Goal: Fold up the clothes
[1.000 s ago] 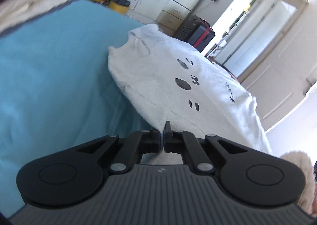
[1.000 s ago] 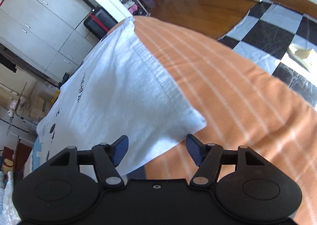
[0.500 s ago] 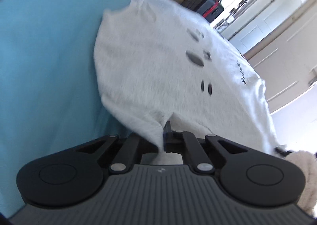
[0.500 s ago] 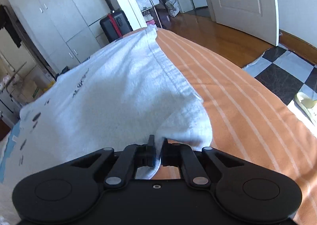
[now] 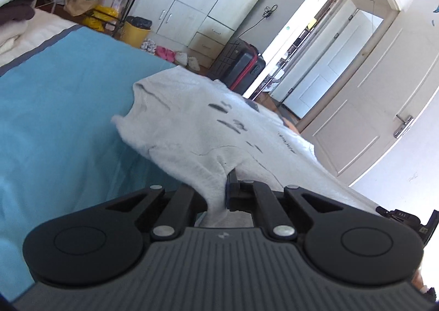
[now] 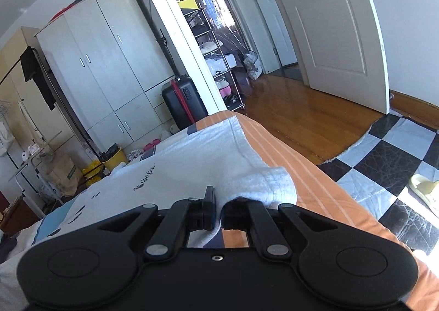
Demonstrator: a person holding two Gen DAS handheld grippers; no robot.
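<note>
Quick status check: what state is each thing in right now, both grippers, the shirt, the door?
Left gripper: shut on the shirt's near edge.
Right gripper: shut on the shirt's near corner.
Shirt: near edge lifted, far part lying on the bed.
Door: open.
Suitcase: upright, closed.
Wardrobe: doors closed.
</note>
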